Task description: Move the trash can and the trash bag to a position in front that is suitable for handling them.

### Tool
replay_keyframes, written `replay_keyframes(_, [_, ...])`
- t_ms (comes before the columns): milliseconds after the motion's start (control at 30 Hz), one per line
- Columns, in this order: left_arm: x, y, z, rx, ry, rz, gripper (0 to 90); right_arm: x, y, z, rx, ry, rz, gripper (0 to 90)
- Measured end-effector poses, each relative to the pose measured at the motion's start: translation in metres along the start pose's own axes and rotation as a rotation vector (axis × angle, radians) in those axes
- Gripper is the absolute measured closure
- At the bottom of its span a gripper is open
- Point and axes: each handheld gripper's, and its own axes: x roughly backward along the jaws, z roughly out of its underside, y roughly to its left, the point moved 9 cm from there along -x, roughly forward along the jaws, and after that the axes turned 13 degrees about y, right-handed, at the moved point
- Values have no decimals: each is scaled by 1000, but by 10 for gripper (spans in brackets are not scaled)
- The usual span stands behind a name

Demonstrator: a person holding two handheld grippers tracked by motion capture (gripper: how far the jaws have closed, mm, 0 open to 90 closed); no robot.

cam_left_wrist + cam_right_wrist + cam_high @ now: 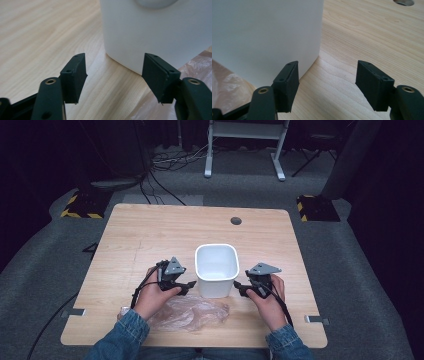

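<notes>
The right gripper (325, 83) has its two black jaws standing wide apart, with nothing but bare wood between them. A white bin (267, 37) stands upright on the table (372, 37), taking up the upper left; its rounded corner comes down just above and beside the left jaw, and whether the two touch cannot be told. Thin clear plastic (229, 92) lies crumpled on the wood at the lower left, against the foot of the bin. A round hole (404, 2) in the table sits at the top right edge.
</notes>
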Motion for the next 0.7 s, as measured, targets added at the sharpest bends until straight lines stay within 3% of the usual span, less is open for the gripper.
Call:
replay_keyframes(67, [10,2,-1,-8,-17,-19,316,6,0,2,3,-9,4,339])
replay_keyframes(233, [35,0,7,25,-22,-9,288,20,-3,12,11,-12,17,322])
replay_keyframes(333, [50,-3,12,16,-33,-13,283,26,-5,22,4,-5,13,317])
replay_keyframes(433, [64,-13,21,-10,-33,16,278,32,-4,33,-2,2,3,316])
replay_keyframes(700, [70,-30,55,-47,2,40,280,41,-3,57,-25,20,-18,311])
